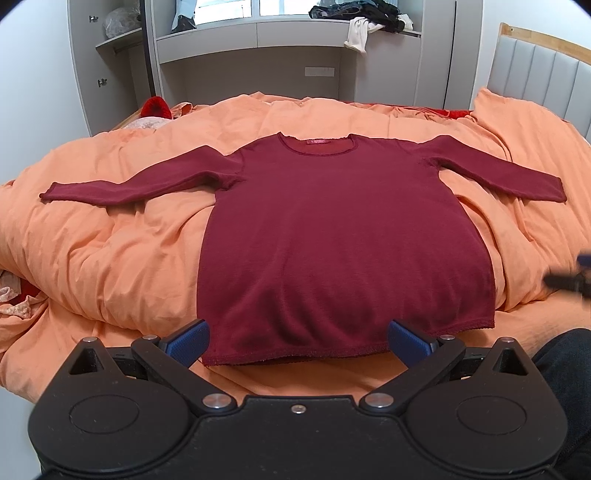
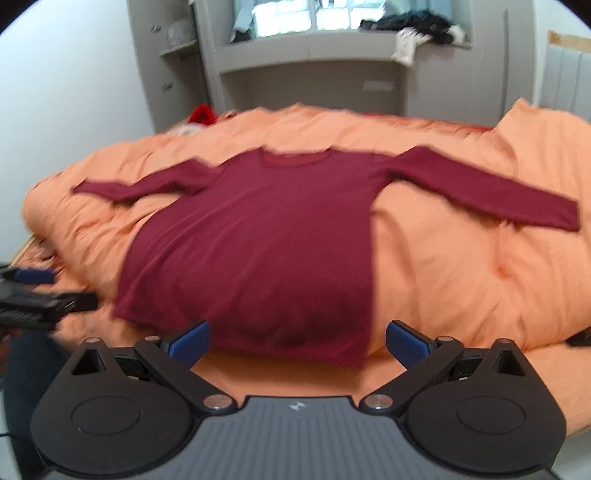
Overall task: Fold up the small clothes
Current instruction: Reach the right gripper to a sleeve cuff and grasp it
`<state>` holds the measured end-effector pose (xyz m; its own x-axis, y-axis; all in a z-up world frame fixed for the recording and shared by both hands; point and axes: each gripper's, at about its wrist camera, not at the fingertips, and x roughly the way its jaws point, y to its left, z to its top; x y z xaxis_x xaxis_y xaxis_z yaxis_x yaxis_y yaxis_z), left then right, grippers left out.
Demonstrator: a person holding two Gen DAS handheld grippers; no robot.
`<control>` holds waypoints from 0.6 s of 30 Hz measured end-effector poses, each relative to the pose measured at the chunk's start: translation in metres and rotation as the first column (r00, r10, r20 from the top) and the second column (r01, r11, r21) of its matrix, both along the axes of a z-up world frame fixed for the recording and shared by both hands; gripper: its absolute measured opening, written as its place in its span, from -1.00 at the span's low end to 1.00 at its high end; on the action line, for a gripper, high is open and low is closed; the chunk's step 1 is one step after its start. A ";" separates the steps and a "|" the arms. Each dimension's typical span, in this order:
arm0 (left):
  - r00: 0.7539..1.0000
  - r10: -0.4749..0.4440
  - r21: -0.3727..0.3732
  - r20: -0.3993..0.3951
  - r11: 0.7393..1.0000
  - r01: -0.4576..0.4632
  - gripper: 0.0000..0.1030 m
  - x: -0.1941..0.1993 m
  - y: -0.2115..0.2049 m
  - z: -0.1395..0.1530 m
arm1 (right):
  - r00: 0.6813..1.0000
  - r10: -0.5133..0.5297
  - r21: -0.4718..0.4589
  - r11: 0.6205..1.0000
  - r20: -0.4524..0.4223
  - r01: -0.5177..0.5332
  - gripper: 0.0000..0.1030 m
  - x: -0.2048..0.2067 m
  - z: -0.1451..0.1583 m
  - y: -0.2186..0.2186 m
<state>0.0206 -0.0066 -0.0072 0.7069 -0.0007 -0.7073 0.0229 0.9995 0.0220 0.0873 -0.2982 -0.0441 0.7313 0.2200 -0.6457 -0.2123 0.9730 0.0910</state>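
A dark red long-sleeved top point(image 1: 332, 240) point(image 2: 258, 240) lies flat and face up on the orange duvet point(image 1: 110, 258) point(image 2: 461, 277), both sleeves spread out sideways and the neck at the far side. My left gripper point(image 1: 297, 341) is open, its blue pads apart just above the near hem, holding nothing. My right gripper point(image 2: 297, 341) is open too, over the hem's right part, also with nothing in it. The right wrist view is blurred. Each gripper shows at the edge of the other's view.
A grey wardrobe and shelf unit point(image 1: 258, 33) stands behind the bed, with clothes piled on its ledge point(image 1: 369, 14). A padded headboard point(image 1: 535, 70) is at the right. Red and pale fabrics point(image 1: 155, 110) lie at the bed's far left. A person's dark trouser leg point(image 1: 569, 369) is near right.
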 end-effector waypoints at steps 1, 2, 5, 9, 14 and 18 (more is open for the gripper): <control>1.000 0.003 0.002 0.001 1.000 -0.003 0.99 0.002 -0.001 0.000 | 0.999 -0.031 -0.004 1.000 0.024 0.031 1.00 0.009 -0.001 -0.014; 1.000 0.007 0.003 0.005 1.000 -0.007 0.99 0.004 -0.001 0.001 | 0.997 -0.065 0.002 0.998 0.049 0.065 1.00 0.018 -0.002 -0.030; 1.000 0.011 0.003 0.015 1.000 -0.011 0.99 0.012 -0.003 0.003 | 0.971 -0.198 0.076 0.979 0.136 0.190 1.00 0.046 -0.010 -0.088; 1.000 -0.004 0.007 0.016 1.000 0.004 0.99 0.023 -0.009 0.005 | 0.913 -0.344 0.131 0.938 0.217 0.322 1.00 0.090 -0.034 -0.162; 1.000 -0.030 0.009 0.006 1.000 0.030 0.99 0.037 -0.016 0.003 | 0.850 -0.476 0.199 0.877 0.225 0.438 0.87 0.143 -0.070 -0.233; 1.000 -0.009 0.048 -0.009 0.999 0.010 0.99 0.050 -0.021 -0.001 | 0.820 -0.528 0.279 0.840 0.222 0.466 0.71 0.177 -0.098 -0.276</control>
<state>0.0707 -0.0277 -0.0080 0.7011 0.0268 -0.7126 0.0327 0.9970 0.0697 0.2644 -0.5738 -0.1418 0.9172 -0.1207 -0.3798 0.2489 0.9178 0.3092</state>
